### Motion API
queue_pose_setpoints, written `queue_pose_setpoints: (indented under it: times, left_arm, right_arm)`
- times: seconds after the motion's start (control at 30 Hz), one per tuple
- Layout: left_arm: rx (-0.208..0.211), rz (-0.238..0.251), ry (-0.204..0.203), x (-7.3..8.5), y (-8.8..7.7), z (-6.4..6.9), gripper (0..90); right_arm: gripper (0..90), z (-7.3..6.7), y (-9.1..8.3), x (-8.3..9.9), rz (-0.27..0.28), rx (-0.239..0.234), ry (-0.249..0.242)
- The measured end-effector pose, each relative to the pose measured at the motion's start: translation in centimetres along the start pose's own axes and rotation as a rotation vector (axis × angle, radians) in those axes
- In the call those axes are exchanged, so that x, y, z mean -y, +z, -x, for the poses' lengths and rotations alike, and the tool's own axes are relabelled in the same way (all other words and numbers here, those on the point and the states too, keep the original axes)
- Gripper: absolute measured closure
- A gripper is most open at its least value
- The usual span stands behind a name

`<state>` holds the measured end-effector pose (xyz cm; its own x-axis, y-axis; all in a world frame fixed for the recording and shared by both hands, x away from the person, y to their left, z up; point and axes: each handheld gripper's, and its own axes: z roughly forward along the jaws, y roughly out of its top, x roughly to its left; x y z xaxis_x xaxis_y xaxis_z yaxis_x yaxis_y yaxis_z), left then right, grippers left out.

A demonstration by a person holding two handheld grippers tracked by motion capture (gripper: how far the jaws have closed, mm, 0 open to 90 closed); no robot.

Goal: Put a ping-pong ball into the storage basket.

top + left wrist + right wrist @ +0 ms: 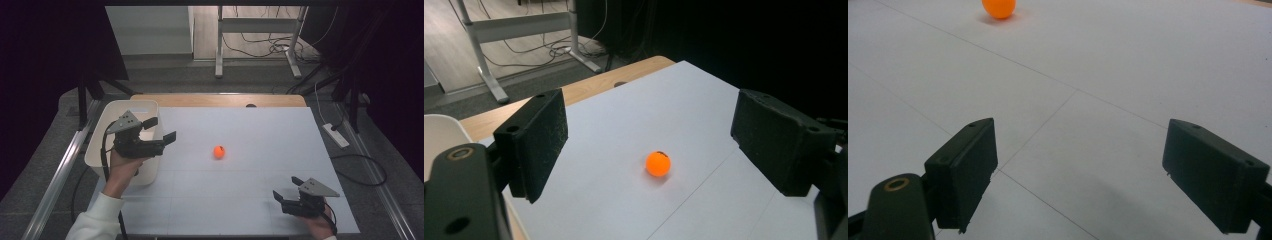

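An orange ball point(219, 151) lies alone on the white table point(260, 130), near its middle. My left gripper point(161, 130) hovers over the right rim of a white bin point(100, 145) at the table's left edge, jaws wide apart and pointing toward the ball. In the left gripper view the ball point(658, 163) sits ahead between the two black jaws, well beyond them. My right gripper point(287, 188) rests low near the table's front right, open and empty. Its own view has the ball point(998, 8) far off at the top edge.
The white bin stands at the left edge of the table, its inside mostly hidden by my left hand. A wooden strip point(220, 100) borders the table's far side. Beyond it are a desk frame point(260, 40) and floor cables point(350, 165).
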<state>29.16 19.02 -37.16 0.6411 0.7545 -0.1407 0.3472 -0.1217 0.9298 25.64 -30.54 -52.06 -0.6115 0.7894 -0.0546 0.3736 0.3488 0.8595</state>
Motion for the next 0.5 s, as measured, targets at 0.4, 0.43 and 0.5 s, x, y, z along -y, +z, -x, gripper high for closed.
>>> queue_pose_setpoints:
  times: [0.4,0.43,0.5]
  left_arm:
    - [0.022,-0.021,0.009,0.2,1.3,1.0,15.9]
    - [0.025,-0.026,0.010,0.3,1.4,1.0,15.8]
    - [0.025,-0.032,0.008,0.3,1.7,1.1,15.8]
  right_arm:
    - [14.5,0.2,-0.2,0.0,0.005,0.006,0.008]
    - [14.6,0.2,-0.2,0.0,0.007,0.006,0.009]
    - [14.5,0.3,-0.2,0.0,0.004,0.008,0.012]
